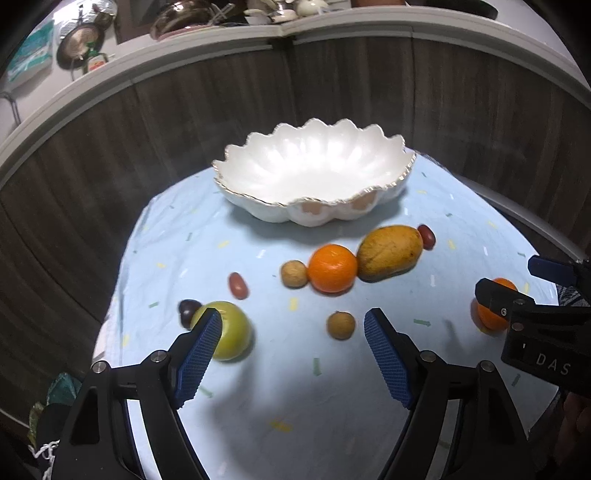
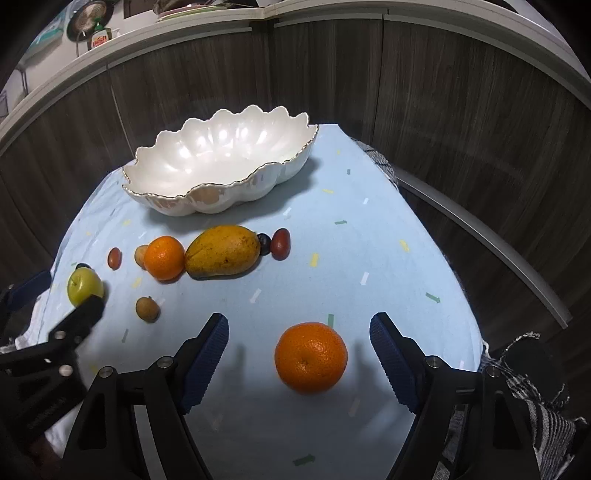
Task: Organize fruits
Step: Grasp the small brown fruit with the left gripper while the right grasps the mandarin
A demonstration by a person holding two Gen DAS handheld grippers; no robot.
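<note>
My left gripper (image 1: 293,325) is open above the blue cloth. A green apple (image 1: 232,332) lies partly behind its left finger, and a small brown fruit (image 1: 340,325) sits just beyond the gap. My right gripper (image 2: 300,325) is open around an orange (image 2: 311,356), with both pads clear of it. A second orange (image 1: 332,267), a mango (image 1: 389,253) and several small red, brown and dark fruits lie in a loose row. Behind them stands an empty white scalloped bowl (image 1: 229,155). The apple (image 2: 84,286) also shows in the right wrist view, behind a left-gripper finger (image 2: 88,310).
The table is round with a pale blue cloth (image 2: 369,258) and its edge falls away on all sides. Dark wood-panelled walls (image 1: 110,147) curve close behind, topped by a shelf with kitchenware (image 1: 177,18). A striped fabric (image 2: 535,406) hangs at the near right edge.
</note>
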